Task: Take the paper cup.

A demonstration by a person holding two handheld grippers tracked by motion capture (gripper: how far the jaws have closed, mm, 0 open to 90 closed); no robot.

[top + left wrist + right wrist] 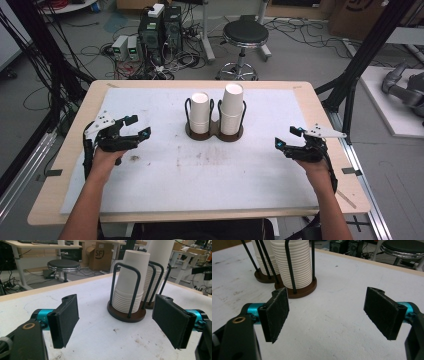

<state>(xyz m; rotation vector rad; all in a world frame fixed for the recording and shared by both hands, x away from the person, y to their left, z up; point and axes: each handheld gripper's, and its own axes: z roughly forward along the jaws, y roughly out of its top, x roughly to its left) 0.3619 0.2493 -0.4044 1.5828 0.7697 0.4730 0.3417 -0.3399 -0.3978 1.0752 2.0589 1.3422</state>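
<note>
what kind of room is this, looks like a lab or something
Most likely a robotics or recording lab. Computer towers stand among loose cables on the floor, black frame struts surround the table, and a person holds a gripper in each hand before two stacks of paper cups.

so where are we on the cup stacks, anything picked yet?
Nothing looks done: both stacks of white paper cups, the shorter left stack and taller right stack, sit in the dark wire holder. In hand: nothing; left gripper and right gripper hang open at either side, apart from the holder. Reaching and any cup handling remain.
</note>
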